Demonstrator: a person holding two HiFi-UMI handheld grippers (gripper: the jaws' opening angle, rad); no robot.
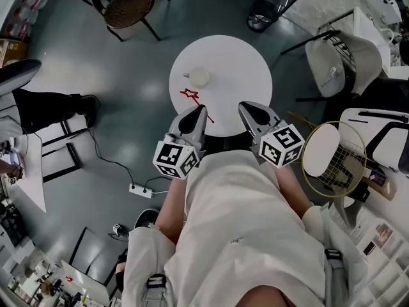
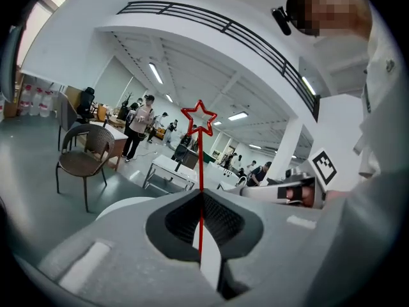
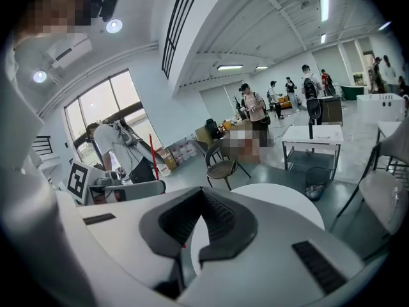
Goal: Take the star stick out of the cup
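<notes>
In the head view the person's white shirt [image 1: 236,222] fills the bottom centre. Just above it, both grippers reach over the near edge of a round white worktop [image 1: 246,62].

The left gripper [image 1: 202,110] pinches the red star stick [image 1: 190,95]. In the left gripper view, this gripper [image 2: 201,194] has its jaws pressed on the thin shaft. The stick [image 2: 200,171] stands upright there, its star at upper centre.

The right gripper [image 1: 245,109] sits to its right. In its own view the right gripper [image 3: 202,190] has its jaws pressed together with nothing between them.

The star shows over the worktop, out of the cup [image 1: 199,77], which stands just beyond it toward upper centre. Farther off, a chair [image 1: 131,5] sits at upper left.
</notes>
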